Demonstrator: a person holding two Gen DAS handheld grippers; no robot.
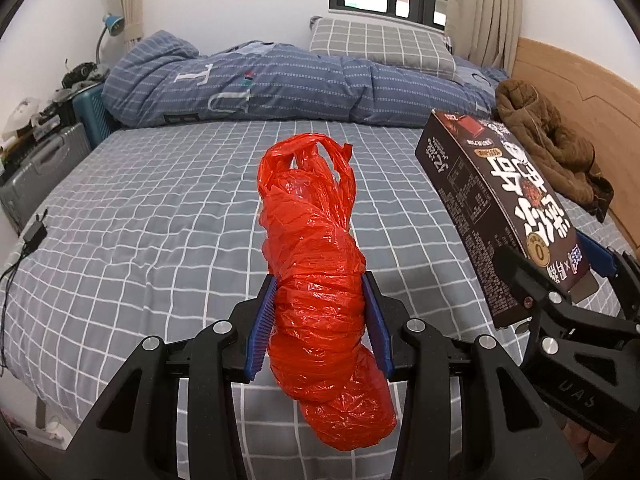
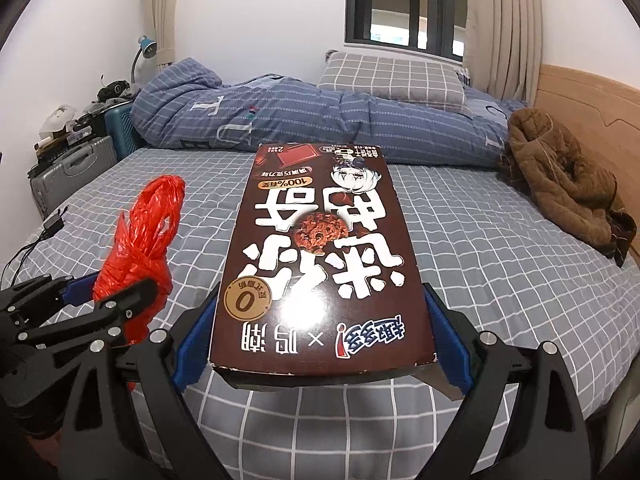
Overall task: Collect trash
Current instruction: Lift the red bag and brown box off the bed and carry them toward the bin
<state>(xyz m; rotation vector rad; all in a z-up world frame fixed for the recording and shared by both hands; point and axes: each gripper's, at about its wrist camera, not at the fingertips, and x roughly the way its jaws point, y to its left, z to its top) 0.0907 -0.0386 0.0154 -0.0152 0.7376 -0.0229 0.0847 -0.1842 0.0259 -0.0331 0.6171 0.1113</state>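
A crumpled red plastic bag (image 1: 320, 280) is clamped between the blue pads of my left gripper (image 1: 320, 312), held above the bed with its handles pointing away from me. My right gripper (image 2: 320, 328) is shut on the near end of a dark brown cookie box (image 2: 320, 256), which lies flat with its printed face up. In the left wrist view the cookie box (image 1: 500, 208) and the right gripper (image 1: 560, 276) appear at the right edge. In the right wrist view the red bag (image 2: 140, 240) and the left gripper (image 2: 108, 296) show at the left.
Below both grippers lies a bed with a grey checked sheet (image 1: 160, 220). A blue quilt (image 1: 280, 84) and a checked pillow (image 1: 384, 44) lie at its far side, a brown jacket (image 1: 548, 140) at the right by the wooden headboard. Suitcases (image 1: 44, 164) and a charger cable (image 1: 32, 236) are at the left.
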